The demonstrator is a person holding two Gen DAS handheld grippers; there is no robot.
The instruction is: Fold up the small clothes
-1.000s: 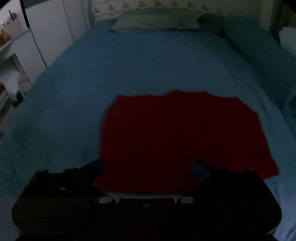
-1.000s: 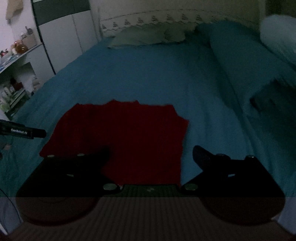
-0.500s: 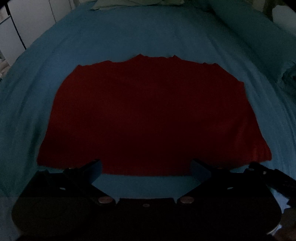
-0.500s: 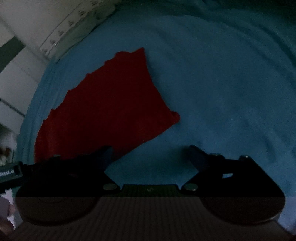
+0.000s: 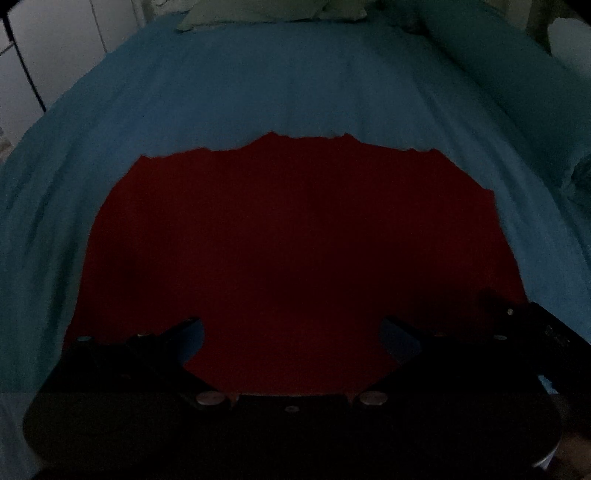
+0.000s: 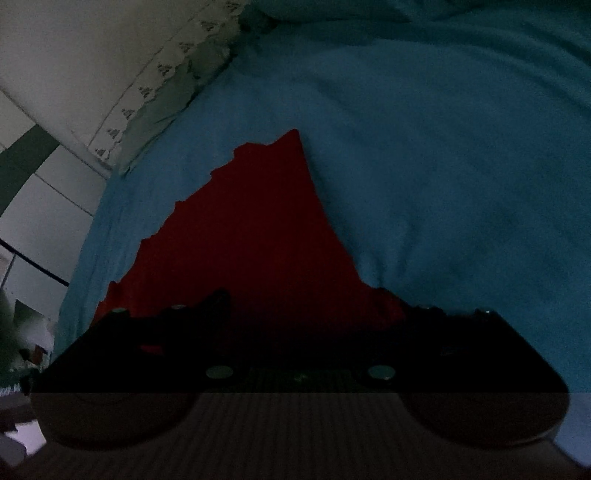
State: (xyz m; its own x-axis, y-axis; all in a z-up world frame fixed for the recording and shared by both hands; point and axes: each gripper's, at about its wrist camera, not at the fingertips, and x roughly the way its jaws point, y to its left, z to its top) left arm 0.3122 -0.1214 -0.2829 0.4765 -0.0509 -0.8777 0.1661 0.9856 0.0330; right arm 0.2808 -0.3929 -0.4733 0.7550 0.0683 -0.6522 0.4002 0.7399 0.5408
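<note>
The red garment (image 5: 295,251) lies spread flat on the blue bed (image 5: 288,81), roughly mid-bed and well short of the pillow (image 5: 273,14) at the head end. No fold is visible in either view: the cloth reads as one flat sheet with a ragged far edge and no doubled layer, so folding is judged not yet begun and every fold remains to be made. The left gripper (image 5: 291,326) sits low over the near edge of the garment with its jaws spread wide; red cloth fills the gap between them, and nothing is pinched. The right gripper (image 6: 314,299) is at the garment's right near corner, seen in the left wrist view as a dark body at the right side (image 5: 517,325). In the right wrist view, cloth lies between its fingers, which stand well apart, so its jaws are judged released; the right fingertip is lost against the dark housing, so contact with the cloth cannot be confirmed. The stage is judged to be the approach to a first grasp of the near hem. Limits of observation: lighting is very dim, so seams, sleeves, neckline and garment type cannot be made out. The near hem is covered by the gripper bodies in both views. Whether the fingertips touch the bed or hover above it cannot be told. The wardrobe (image 6: 40,206) to the left shows only as pale panels.
</note>
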